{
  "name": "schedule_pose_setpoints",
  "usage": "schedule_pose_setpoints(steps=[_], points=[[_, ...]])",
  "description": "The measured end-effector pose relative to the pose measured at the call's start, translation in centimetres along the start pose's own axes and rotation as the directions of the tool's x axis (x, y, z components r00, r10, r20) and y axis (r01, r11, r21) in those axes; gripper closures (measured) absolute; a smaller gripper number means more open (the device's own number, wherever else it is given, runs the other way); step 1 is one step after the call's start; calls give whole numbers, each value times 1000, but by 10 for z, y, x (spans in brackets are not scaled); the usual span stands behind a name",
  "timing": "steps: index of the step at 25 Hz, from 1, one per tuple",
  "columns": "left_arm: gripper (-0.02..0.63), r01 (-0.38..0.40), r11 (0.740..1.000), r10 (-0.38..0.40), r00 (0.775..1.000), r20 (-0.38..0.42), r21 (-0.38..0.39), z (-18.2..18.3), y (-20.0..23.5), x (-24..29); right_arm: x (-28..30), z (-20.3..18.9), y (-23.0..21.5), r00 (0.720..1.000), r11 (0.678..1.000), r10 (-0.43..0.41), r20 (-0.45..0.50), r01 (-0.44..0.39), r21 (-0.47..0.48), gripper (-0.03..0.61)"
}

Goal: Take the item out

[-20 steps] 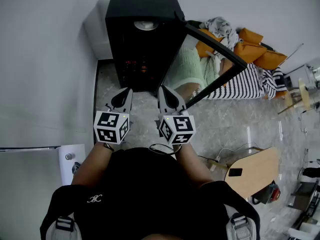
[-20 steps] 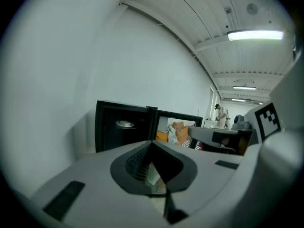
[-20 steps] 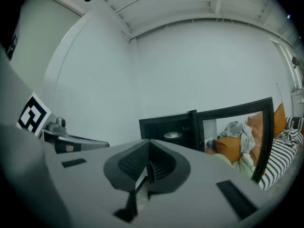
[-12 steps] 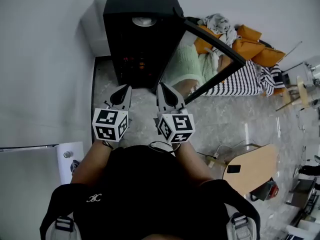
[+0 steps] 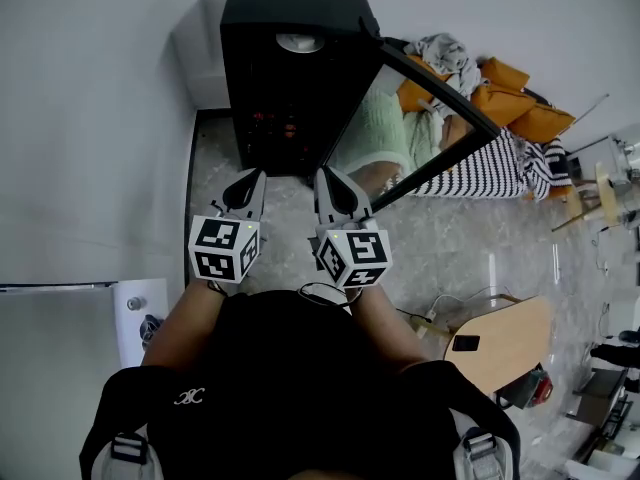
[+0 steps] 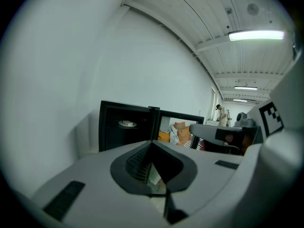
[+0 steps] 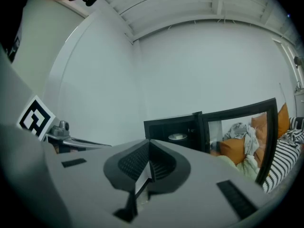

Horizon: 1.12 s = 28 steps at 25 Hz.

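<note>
Straight ahead, on the far side of the scene, the item to be taken out is seen: a shallow white dish (image 5: 297,41) lying flat on the upper shelf of the black cabinet (image 5: 262,78). The cabinet's glass door (image 5: 430,80) is swung open to the right. The left gripper (image 5: 250,180) and the right gripper (image 5: 328,180) are held side by side over the floor, well apart from the cabinet, and both are aimed at its opening. The fingers of each are clenched together with nothing between them. The dish is placed right of the left gripper's line and left of the right gripper's line, so it lies between the two, perhaps slightly nearer the right one. Being round, it offers no long axis. A forward reach and released fingers are judged to be needed first.
</note>
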<state>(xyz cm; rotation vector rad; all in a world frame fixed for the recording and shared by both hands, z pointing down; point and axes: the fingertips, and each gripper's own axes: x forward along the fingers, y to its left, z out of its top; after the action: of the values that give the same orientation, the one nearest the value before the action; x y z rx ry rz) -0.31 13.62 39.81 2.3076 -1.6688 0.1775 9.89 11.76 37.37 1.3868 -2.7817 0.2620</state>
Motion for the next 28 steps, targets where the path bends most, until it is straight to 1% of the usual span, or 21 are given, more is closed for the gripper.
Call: schedule_pose_setpoints(steps=[6,15,21,24,28], points=[[607,8,1000,-8,1000,4,4,-3,10,-9,6,0,20,1000,1000,26,3,-26,-11,571],[607,32,999,-32,999,0,0,-6,35,-17,22,-14,45,999,1000,17,-43,-18,-20,571],[607,70,998,-70,998,1,-4,-6,55,-22,28,-17,60,998,999,-31,-48,29,-30,571],[607,102,995,-102,995,-3,0,-8,59,-25,29,-17,66,997,998,-61,-45,60,-17,571],[607,128,992,-128,992,-16,-11,-14,63,-27,25,-23,74,995,997,-80,-58,80,-6,571]])
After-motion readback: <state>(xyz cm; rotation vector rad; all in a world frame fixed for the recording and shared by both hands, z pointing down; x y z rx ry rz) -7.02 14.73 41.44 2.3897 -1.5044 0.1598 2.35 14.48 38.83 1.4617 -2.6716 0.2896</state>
